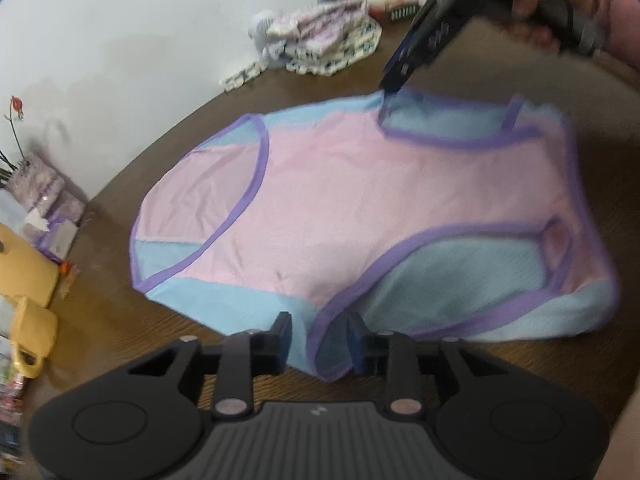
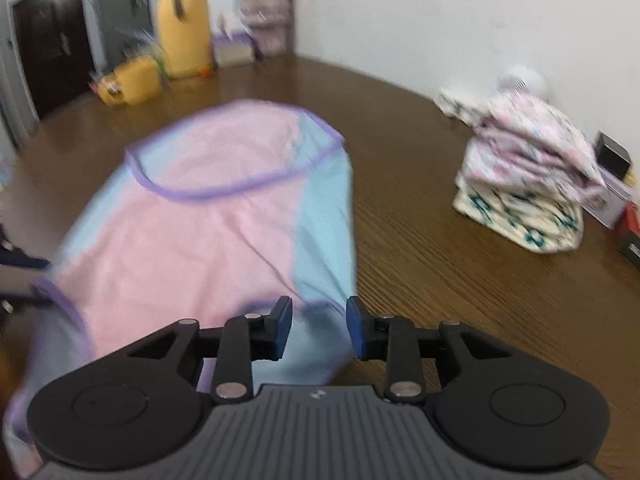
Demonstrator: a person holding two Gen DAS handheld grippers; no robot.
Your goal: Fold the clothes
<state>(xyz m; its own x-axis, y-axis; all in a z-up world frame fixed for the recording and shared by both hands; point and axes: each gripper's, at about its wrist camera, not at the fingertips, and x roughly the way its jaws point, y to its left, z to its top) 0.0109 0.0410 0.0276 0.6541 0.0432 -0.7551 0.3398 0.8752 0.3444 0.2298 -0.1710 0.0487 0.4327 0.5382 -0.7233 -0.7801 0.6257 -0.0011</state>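
A pink and light-blue sleeveless top with purple trim (image 1: 328, 208) lies spread on the brown wooden table (image 1: 120, 320); it also shows in the right wrist view (image 2: 200, 232). My left gripper (image 1: 320, 340) is open, its fingers on either side of the top's near shoulder strap (image 1: 324, 344). My right gripper (image 2: 318, 330) is open over the top's far shoulder; in the left wrist view its fingertips (image 1: 390, 84) touch that edge of the cloth.
A pile of folded patterned clothes (image 2: 528, 192) sits near the wall, also in the left wrist view (image 1: 320, 44). Yellow containers (image 2: 182, 28), a vase and boxes (image 1: 44, 200) stand at the table's far end. A dark box (image 2: 612, 156) is behind the pile.
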